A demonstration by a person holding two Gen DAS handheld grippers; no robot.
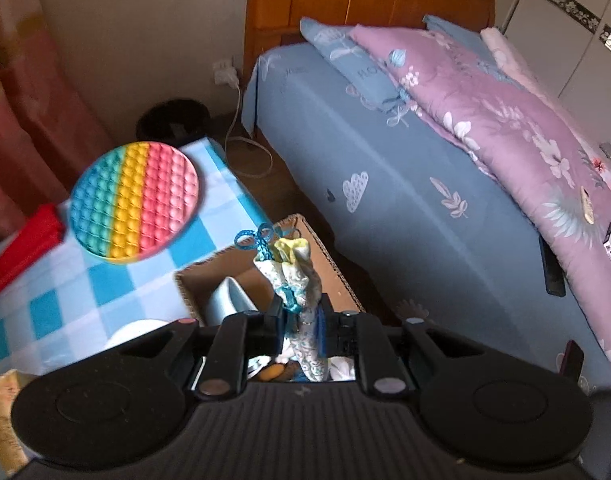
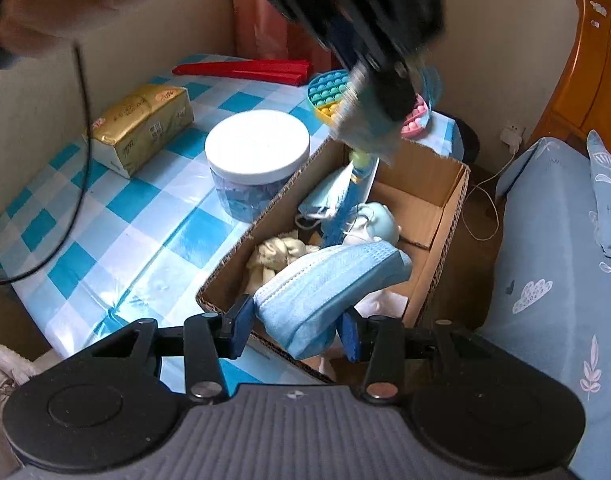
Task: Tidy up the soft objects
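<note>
Blue pads of the left tool [image 1: 301, 328] pinch a patterned white-and-blue cloth pouch with a teal drawstring [image 1: 295, 276], holding it above the open brown cardboard box [image 1: 337, 268]. Across from it, the right tool [image 2: 295, 326] clamps a folded light-blue pleated face mask [image 2: 325, 288] over the same box [image 2: 445, 216], where another mask, a pale rag and a small teal figure lie. Beside the box, the blue-checked surface [image 2: 117, 216] carries a white-lidded jar [image 2: 257, 156], a yellow tissue pack [image 2: 141, 128] and a round rainbow bubble-pop mat [image 1: 133, 200].
</note>
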